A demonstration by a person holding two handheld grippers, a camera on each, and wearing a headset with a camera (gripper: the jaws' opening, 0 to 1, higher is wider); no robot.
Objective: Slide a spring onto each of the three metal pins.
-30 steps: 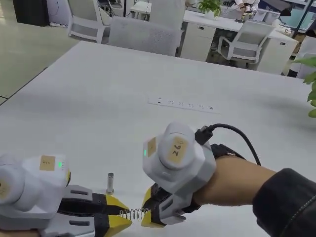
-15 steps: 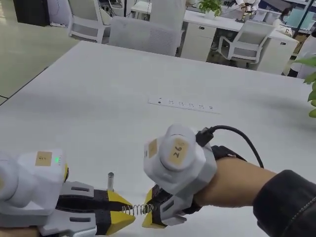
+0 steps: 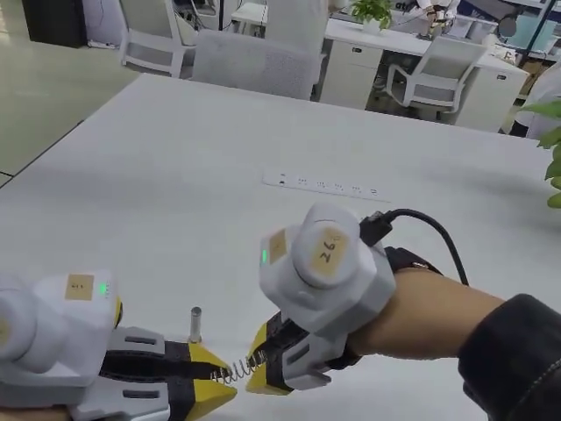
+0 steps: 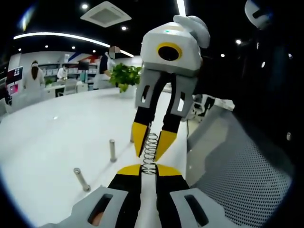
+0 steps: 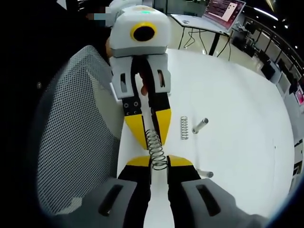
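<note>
A small steel spring (image 3: 235,369) spans the gap between my two grippers near the table's front edge. My left gripper (image 3: 219,380) is shut on one end, seen between its yellow tips in the left gripper view (image 4: 148,168). My right gripper (image 3: 255,363) faces it and is shut on the other end (image 5: 159,162). One upright metal pin (image 3: 195,323) stands just behind the spring. Two pins (image 4: 112,149) (image 4: 80,178) show to the left in the left gripper view. A second spring (image 5: 184,127) lies on the table beside a pin (image 5: 200,125).
The white table (image 3: 219,175) stretches away, with a flush socket strip (image 3: 324,186) in its middle. A mesh chair back (image 5: 71,123) sits close to the table's near edge. Office chairs and desks stand beyond the far edge. A cable (image 3: 429,230) runs from the right gripper.
The right gripper has shifted slightly to the right and risen a little, and the spring now slants between the two grippers. Both stay shut on it.
</note>
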